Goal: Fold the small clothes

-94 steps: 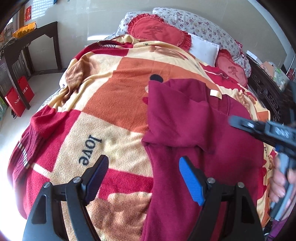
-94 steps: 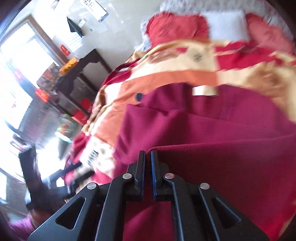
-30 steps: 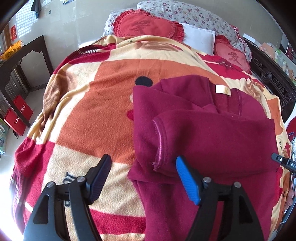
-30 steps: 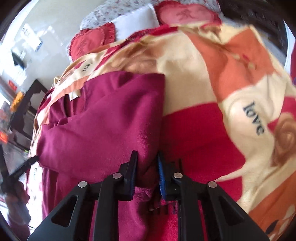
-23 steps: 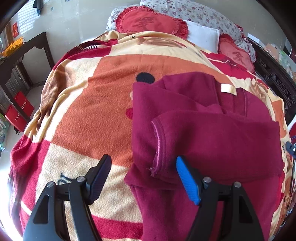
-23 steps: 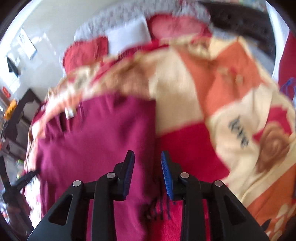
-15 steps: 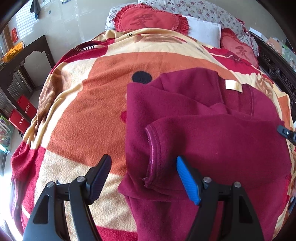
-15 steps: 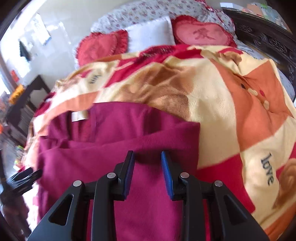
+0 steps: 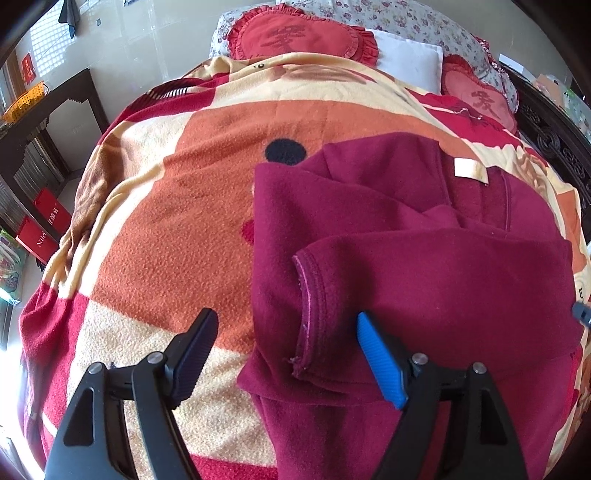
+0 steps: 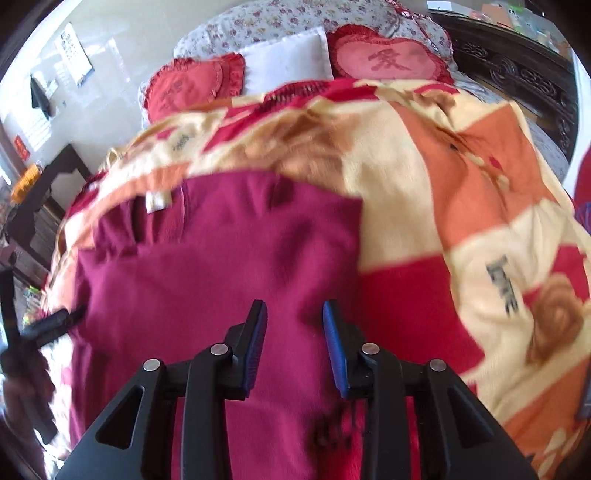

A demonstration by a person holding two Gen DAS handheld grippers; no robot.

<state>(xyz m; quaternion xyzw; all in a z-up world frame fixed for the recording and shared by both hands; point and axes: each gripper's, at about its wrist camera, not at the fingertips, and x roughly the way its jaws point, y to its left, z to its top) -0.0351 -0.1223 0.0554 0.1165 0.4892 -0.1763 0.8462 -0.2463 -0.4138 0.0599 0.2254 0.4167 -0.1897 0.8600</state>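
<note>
I am hovering my left gripper [image 9: 286, 350] over the maroon top [image 9: 424, 266] lying partly folded on the patterned blanket [image 9: 177, 206], its jaws opening wide and clamping nothing, the sleeve cuff [image 9: 310, 306] showing between them. My right gripper [image 10: 293, 341] is hanging above the same garment, jaws parting narrowly, also gripping nothing. Red cushions [image 9: 295, 37] are lining the bed's head.

Patchwork blanket [image 9: 177, 206], heart cushions [image 9: 295, 35]
</note>
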